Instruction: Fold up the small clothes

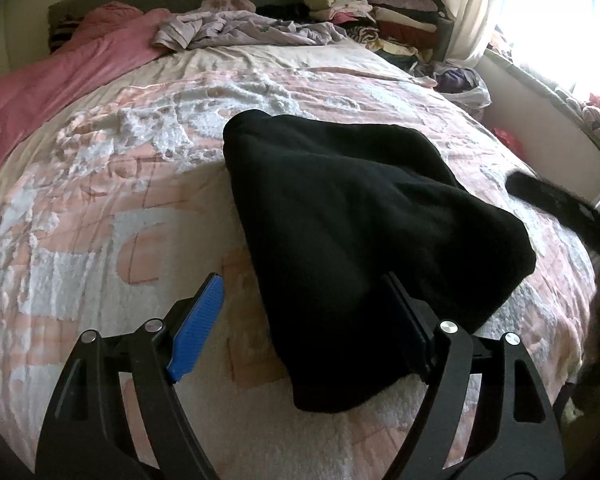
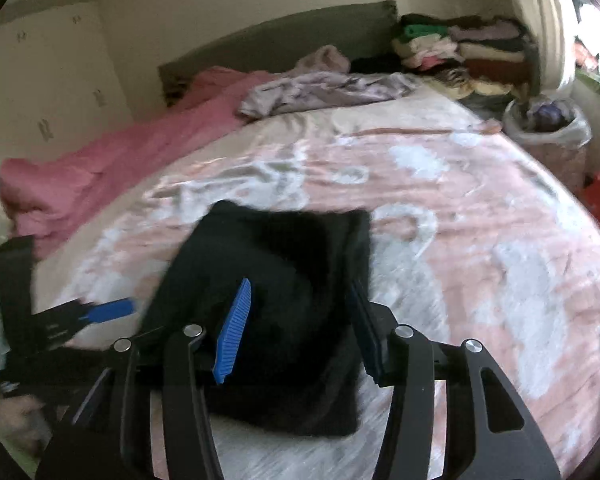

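Note:
A folded black garment (image 1: 360,232) lies on the pink and white bedspread (image 1: 120,184). My left gripper (image 1: 304,320) is open above its near left edge, with the blue pad left of the cloth and the right finger over it. In the right wrist view the same black garment (image 2: 276,280) lies under my right gripper (image 2: 300,324), which is open and holds nothing. My left gripper (image 2: 112,310) also shows at the left of that view, beside the garment.
A pink blanket (image 1: 60,76) lies along the bed's left side. Crumpled lilac clothes (image 1: 236,28) lie near the headboard. Stacks of folded clothes (image 1: 380,12) stand at the far right corner. A bag of clothes (image 2: 548,128) stands beside the bed by the window.

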Available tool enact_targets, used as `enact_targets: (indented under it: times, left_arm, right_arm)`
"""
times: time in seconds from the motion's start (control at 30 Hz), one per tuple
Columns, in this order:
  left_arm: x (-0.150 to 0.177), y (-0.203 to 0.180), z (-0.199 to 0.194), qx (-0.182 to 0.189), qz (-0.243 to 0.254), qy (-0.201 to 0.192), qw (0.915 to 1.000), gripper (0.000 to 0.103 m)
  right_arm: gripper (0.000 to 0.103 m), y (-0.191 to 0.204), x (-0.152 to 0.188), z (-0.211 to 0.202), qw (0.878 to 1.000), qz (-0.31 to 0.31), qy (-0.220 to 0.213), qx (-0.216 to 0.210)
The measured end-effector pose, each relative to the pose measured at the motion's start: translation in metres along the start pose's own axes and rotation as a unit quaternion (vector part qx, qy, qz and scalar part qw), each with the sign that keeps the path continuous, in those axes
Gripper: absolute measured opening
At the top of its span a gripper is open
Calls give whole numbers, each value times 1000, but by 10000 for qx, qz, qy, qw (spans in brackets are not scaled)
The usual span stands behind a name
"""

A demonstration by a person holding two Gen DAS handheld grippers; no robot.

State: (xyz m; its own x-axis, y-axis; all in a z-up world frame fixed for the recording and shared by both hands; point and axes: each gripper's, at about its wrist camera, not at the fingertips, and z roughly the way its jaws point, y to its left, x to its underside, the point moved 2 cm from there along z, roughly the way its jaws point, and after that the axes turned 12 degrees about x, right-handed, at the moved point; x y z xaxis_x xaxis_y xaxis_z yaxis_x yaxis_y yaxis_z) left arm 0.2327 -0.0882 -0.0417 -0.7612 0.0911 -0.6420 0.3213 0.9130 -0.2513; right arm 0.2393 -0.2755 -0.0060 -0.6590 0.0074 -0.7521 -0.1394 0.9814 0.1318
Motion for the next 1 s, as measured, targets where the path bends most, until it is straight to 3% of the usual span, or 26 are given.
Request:
enact_targets:
  times: [0.1, 0.3, 0.43, 0.53, 0.57, 0.73, 1.0]
  left_arm:
    - [3, -1, -3, -4, 5, -9, 10000, 73]
    - [8, 0, -17, 28, -55, -216, 9997, 74]
    - [8, -1, -27, 42, -70, -277, 9996, 77]
    - [7, -4, -36, 37, -53, -360, 9993, 81]
    - [7, -5, -39, 44, -51, -382, 9992, 82]
    - [5, -10, -51, 66, -10, -481, 9988, 92]
    - [7, -21, -74, 35, 90, -676, 9977, 93]
  right_arm:
    - [40, 5, 18, 5, 9993, -154, 318, 86]
    - [42, -3, 39, 24, 9971, -46, 595, 462]
    - [52, 1, 39, 6, 9982, -33, 366, 465]
    - [81, 2, 37, -10, 9985, 22, 149, 523]
    - [86, 2, 37, -17, 9984, 84, 28, 550]
    - [96, 5, 33, -44, 9979, 136, -291, 563]
    - [98, 13, 34, -84, 9962, 20, -613, 612]
